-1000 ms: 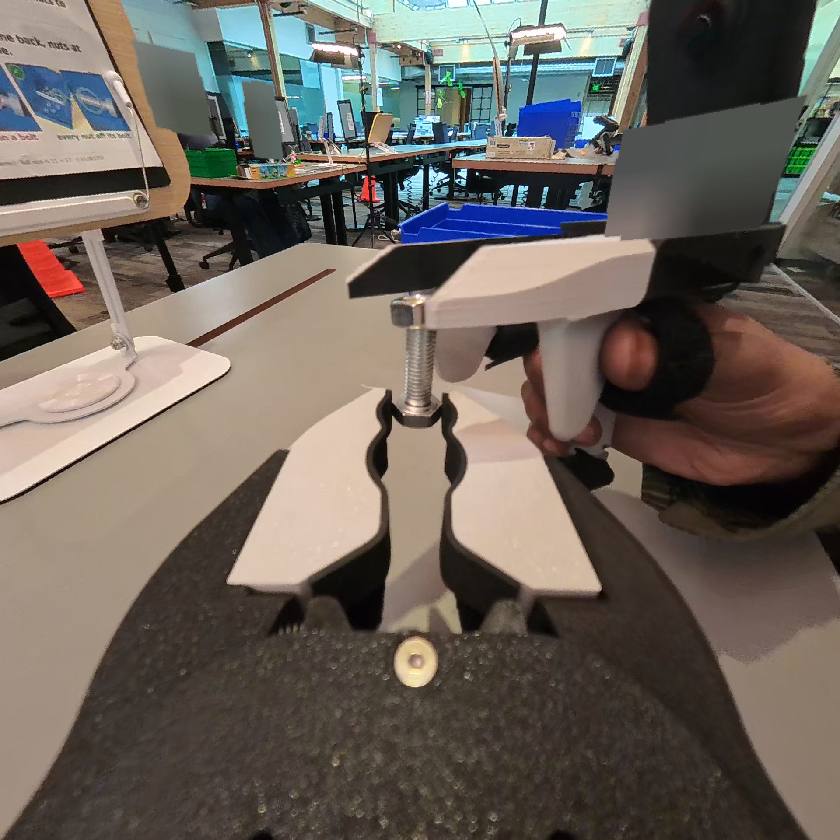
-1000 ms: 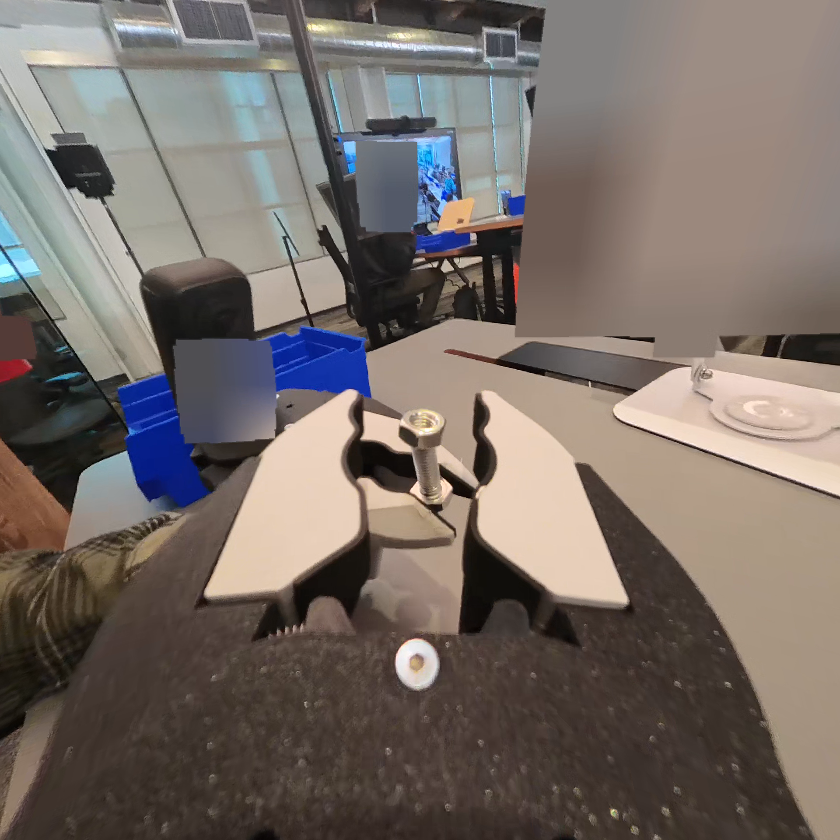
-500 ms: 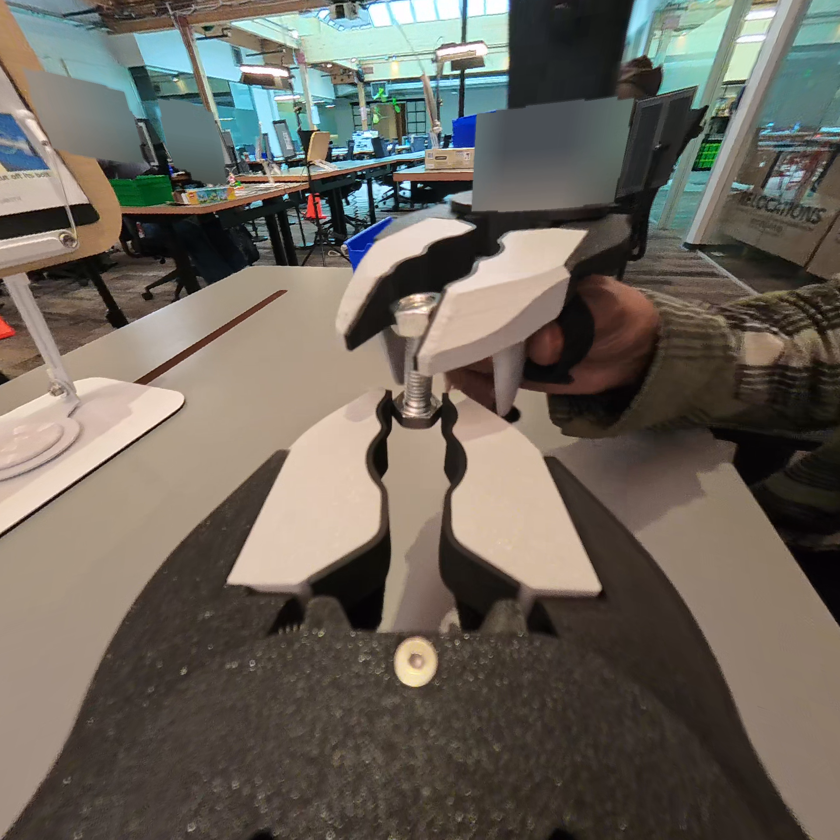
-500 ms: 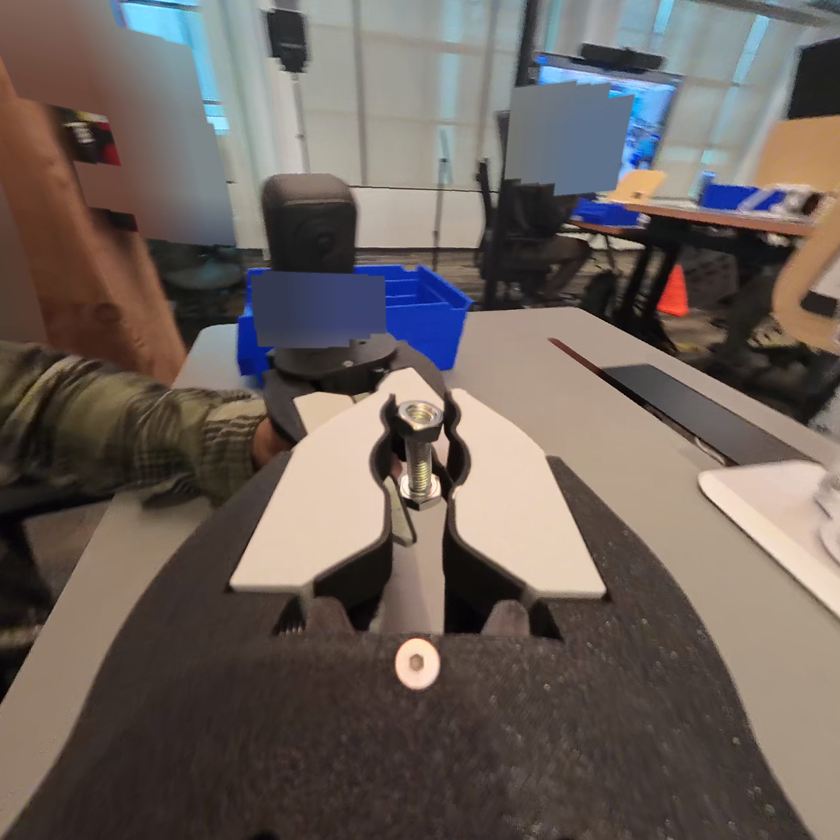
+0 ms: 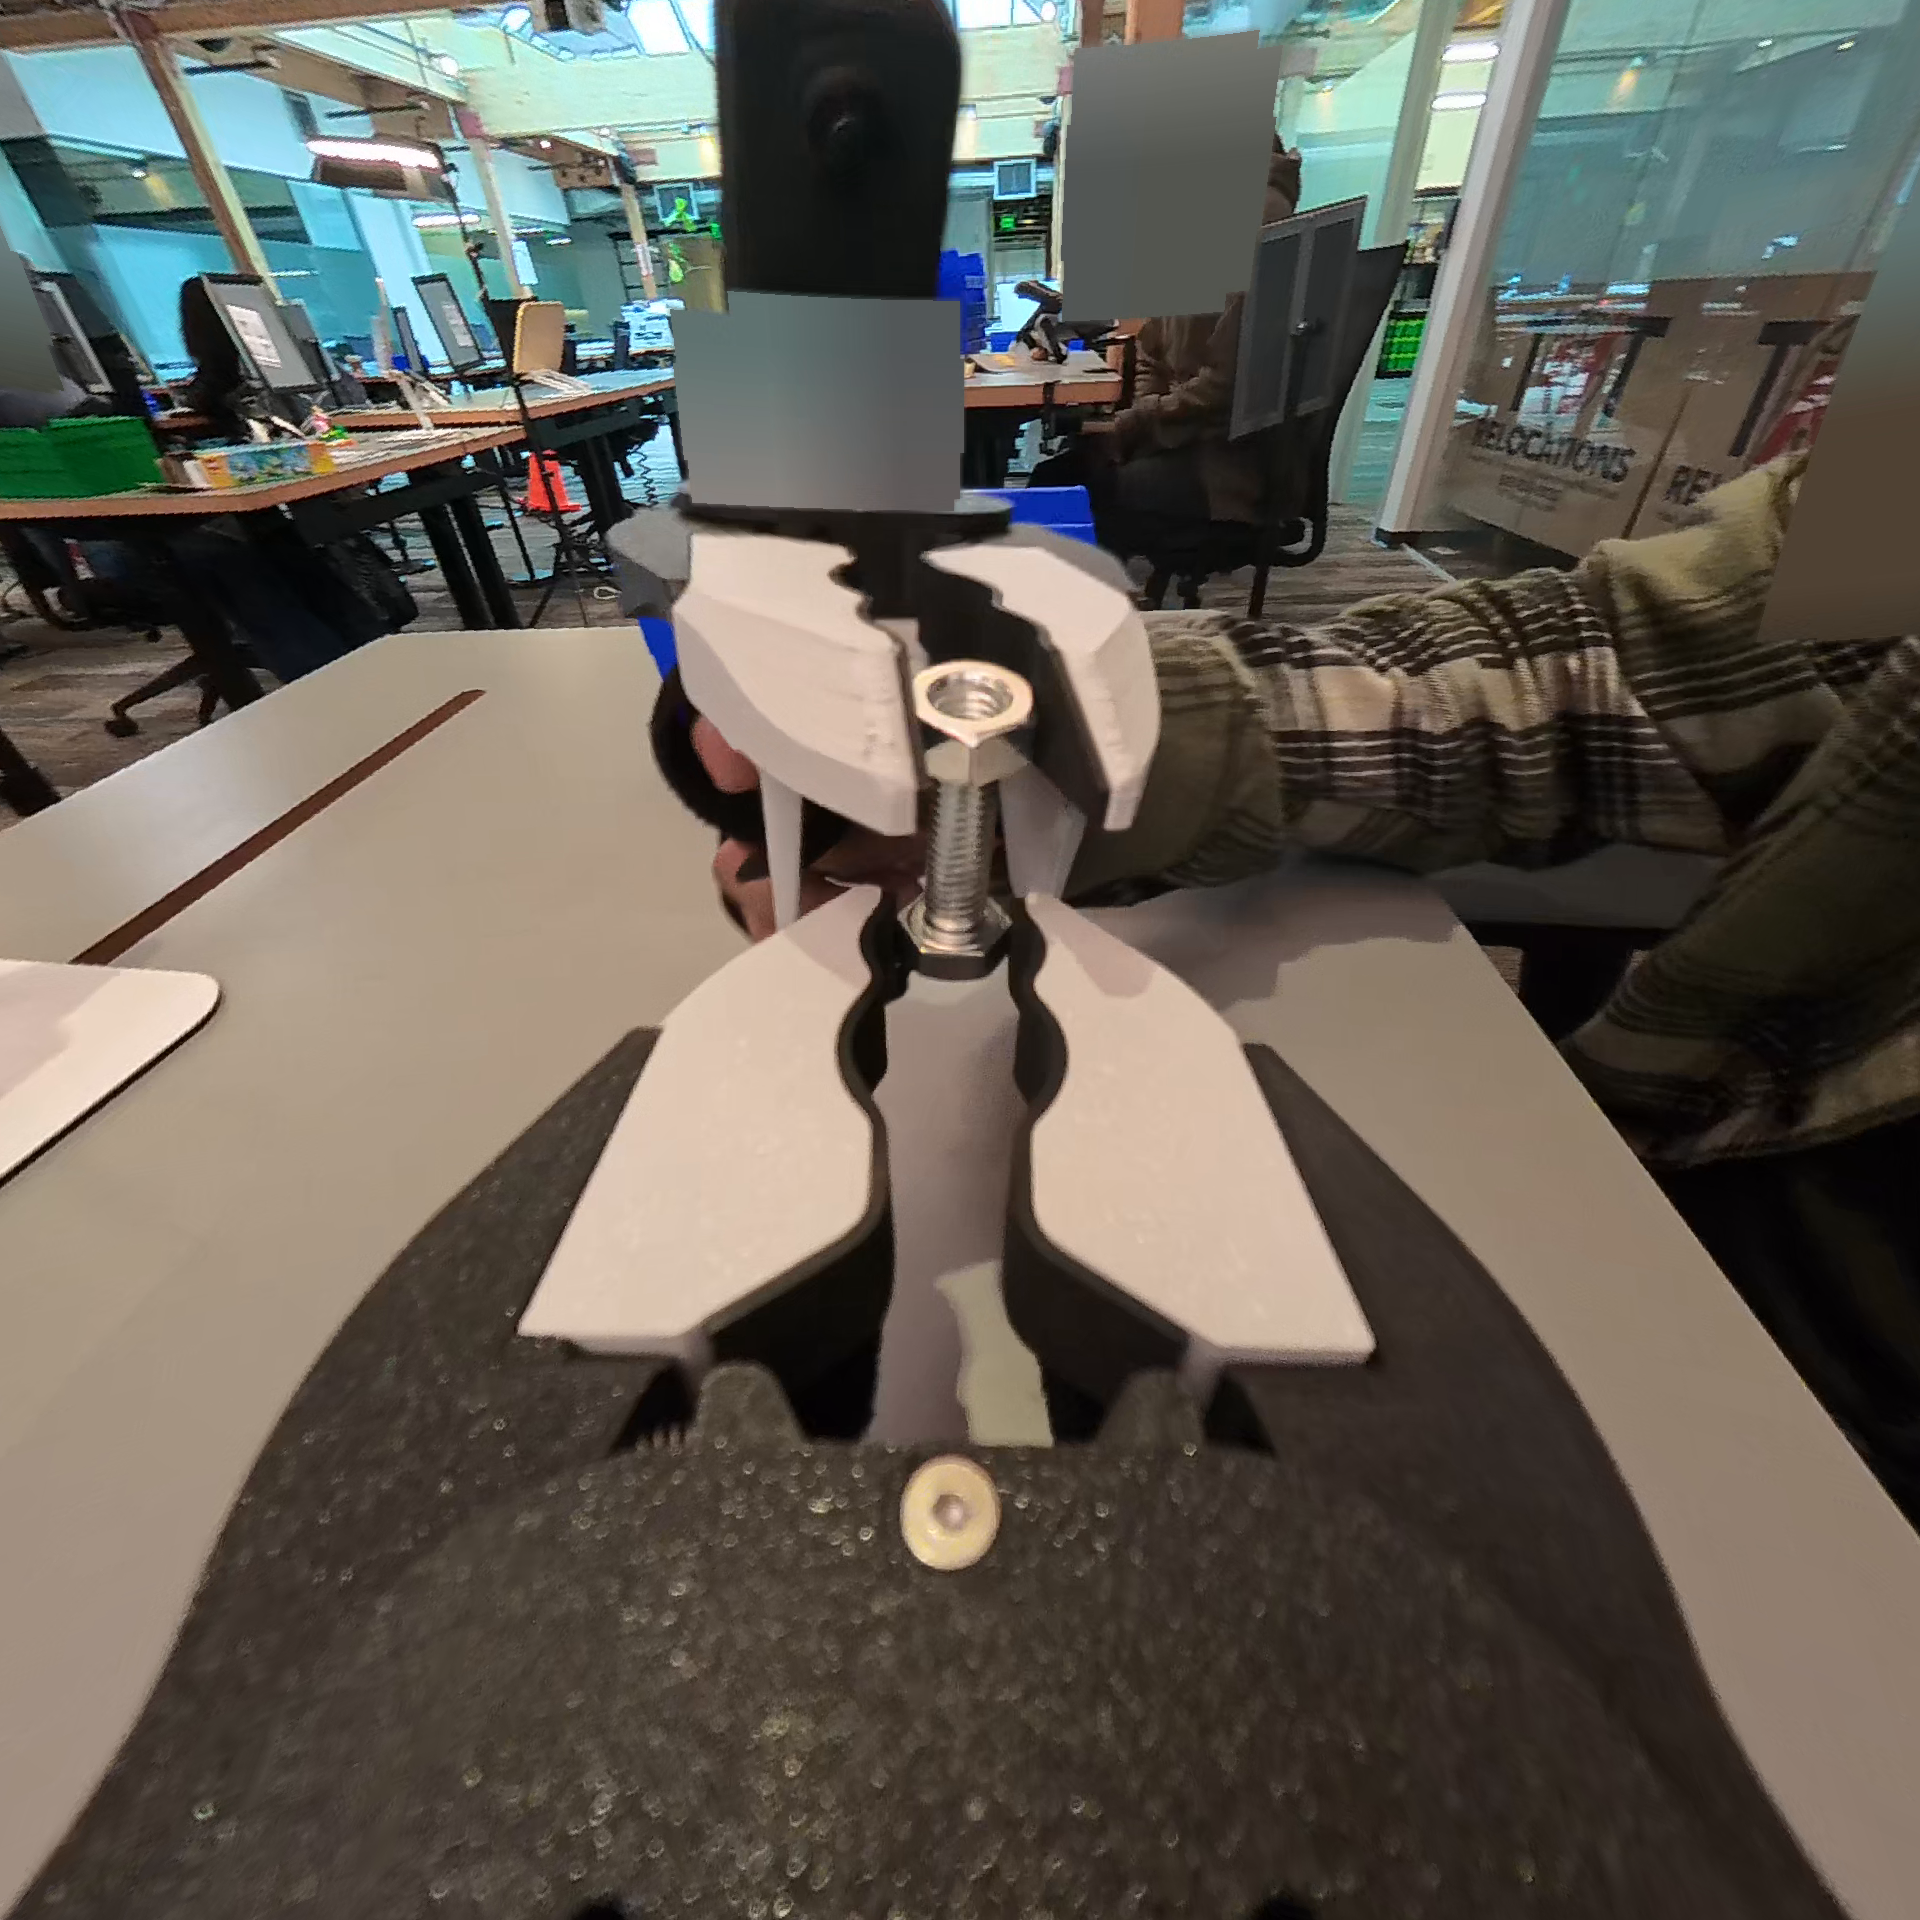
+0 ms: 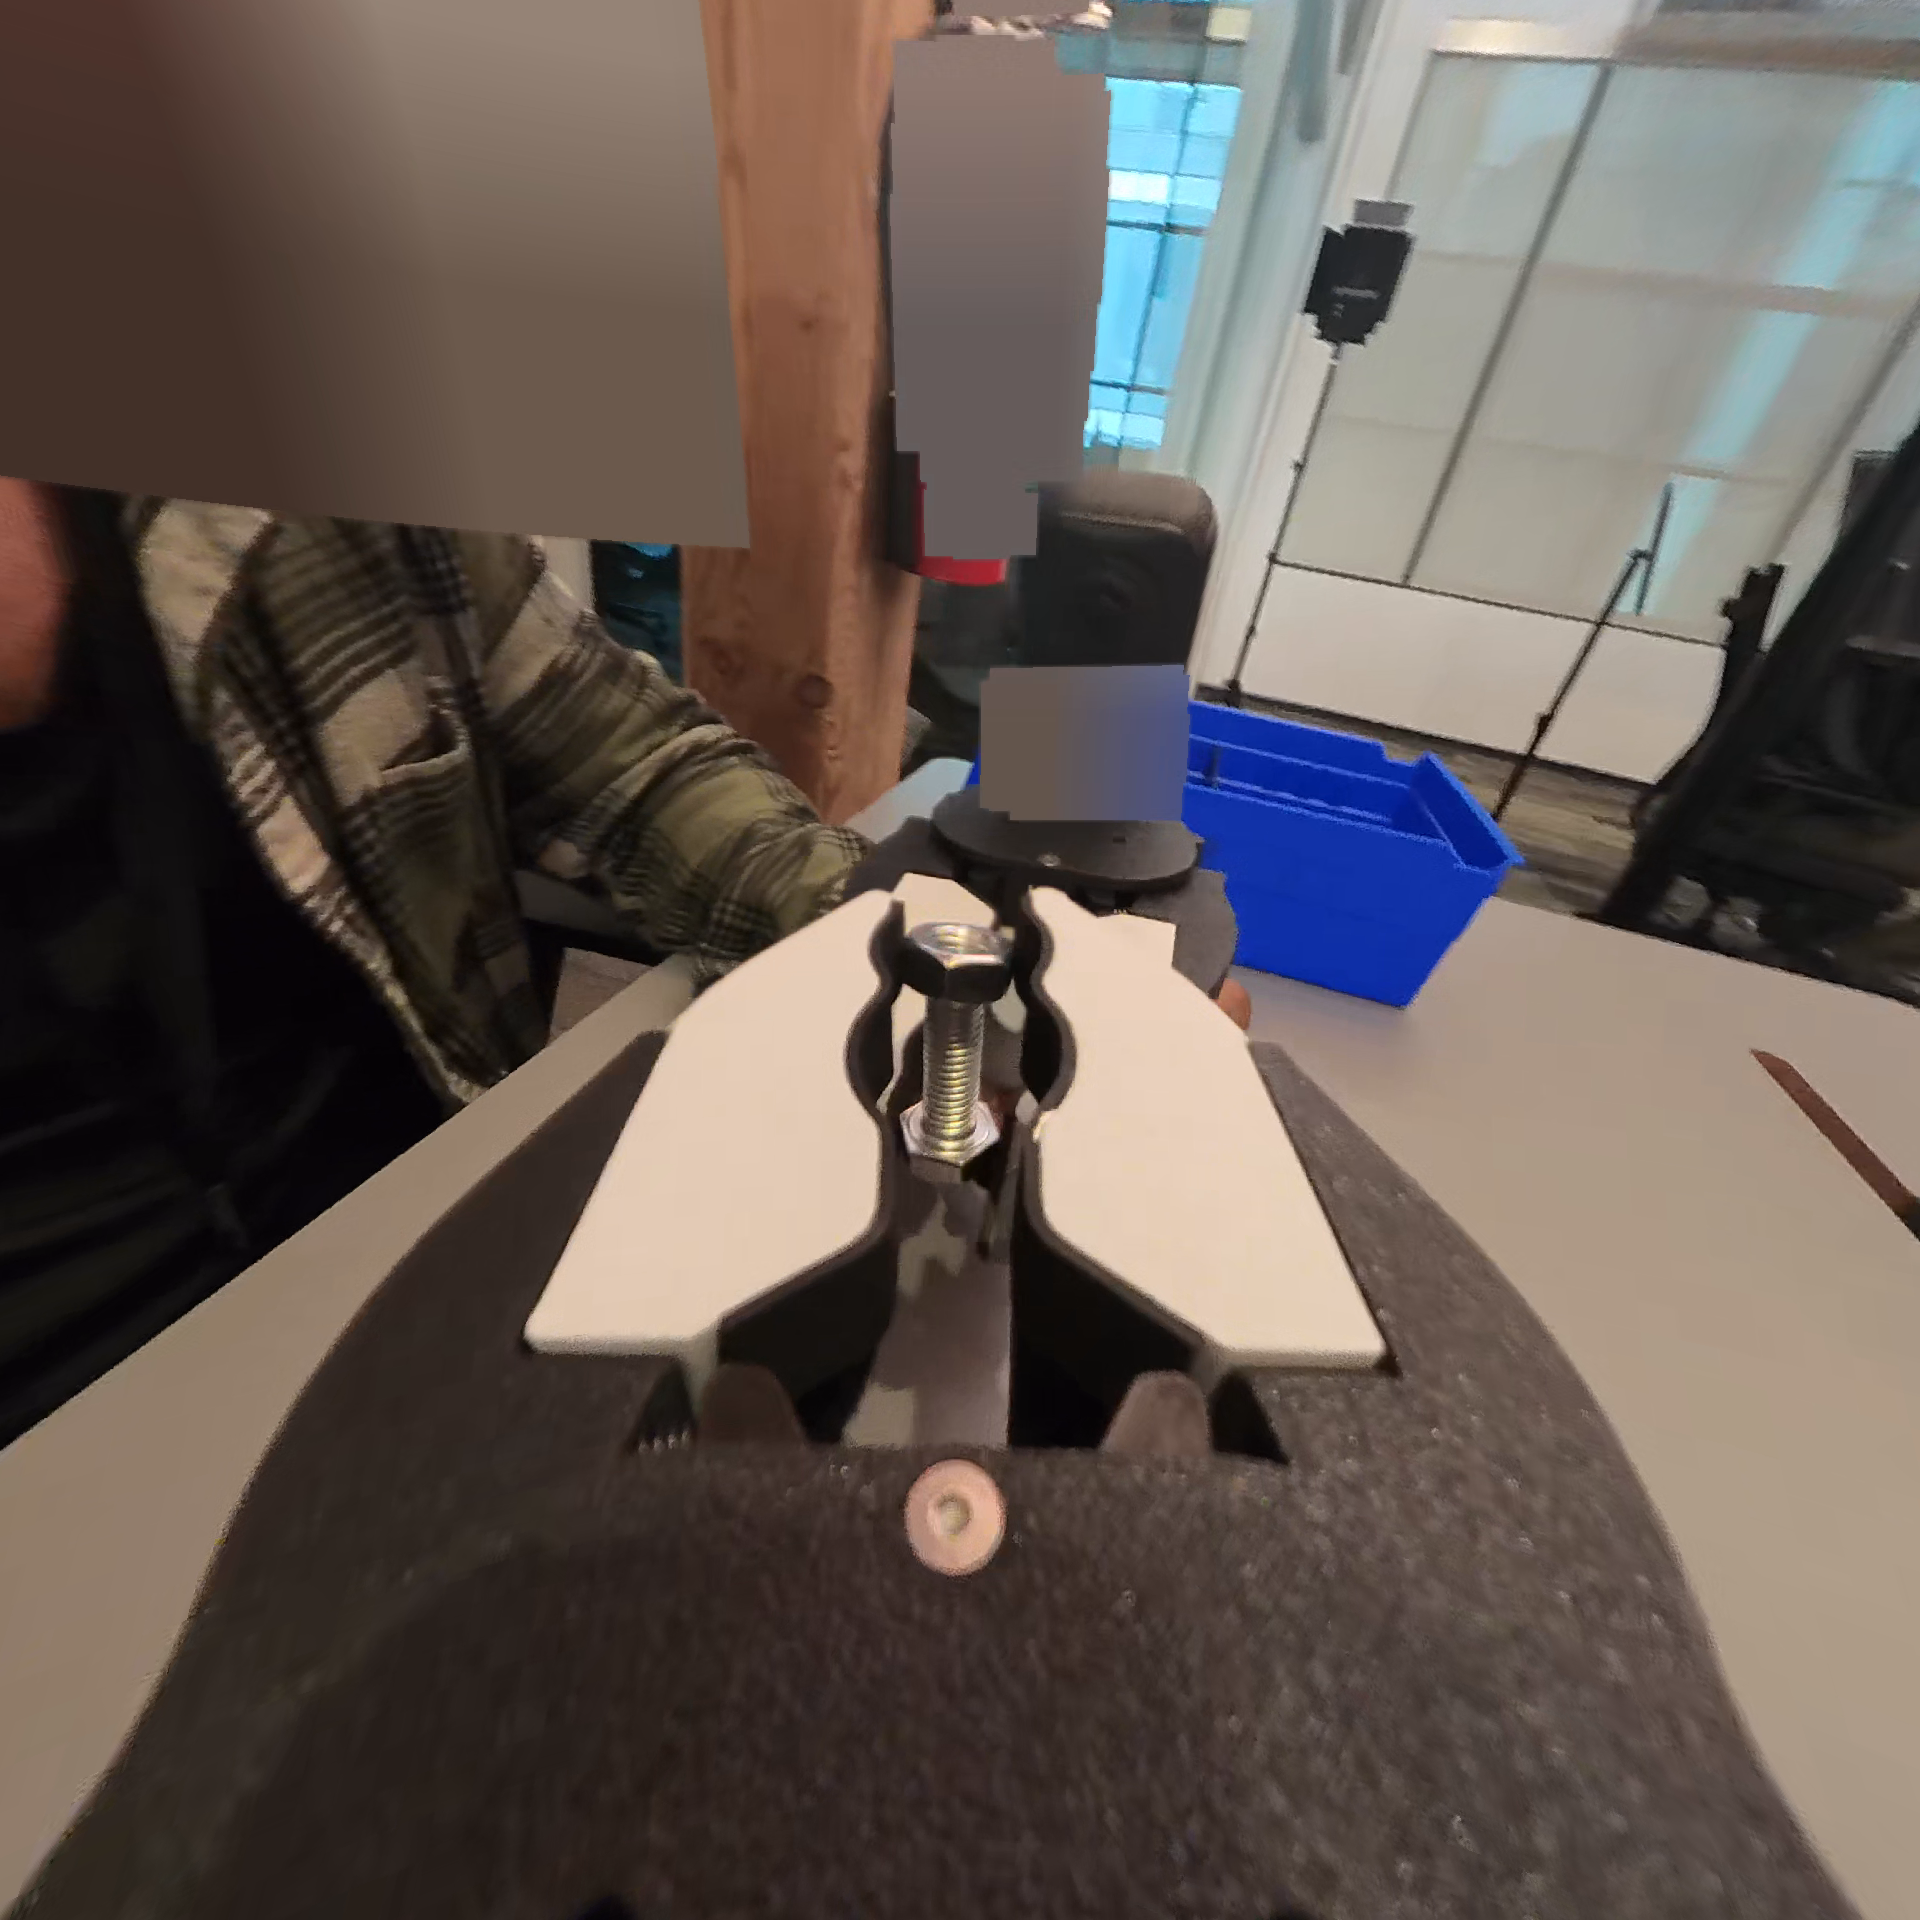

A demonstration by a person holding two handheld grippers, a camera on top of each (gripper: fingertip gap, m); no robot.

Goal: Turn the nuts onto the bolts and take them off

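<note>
Between the two grippers, just above the table (image 5: pixel 416 935), the bolt (image 5: pixel 954 842) stood upright. Right gripper (image 6: pixel 956 961) was pinching the nut (image 5: pixel 971 717) at the very tip of the thread, and left gripper (image 5: pixel 951 935) was clamped on the hex at the bottom. A second before, the right jaws sat spread either side of the nut. Since then they'd closed and swung a good way round the bolt. Looked like one turn went in, though I couldn't tell whether on or off.

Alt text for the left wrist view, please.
The left claw grips the lower hex nut of an upright bolt, while the right claw, facing the camera, clamps its top end. Both are above a grey table.
</note>
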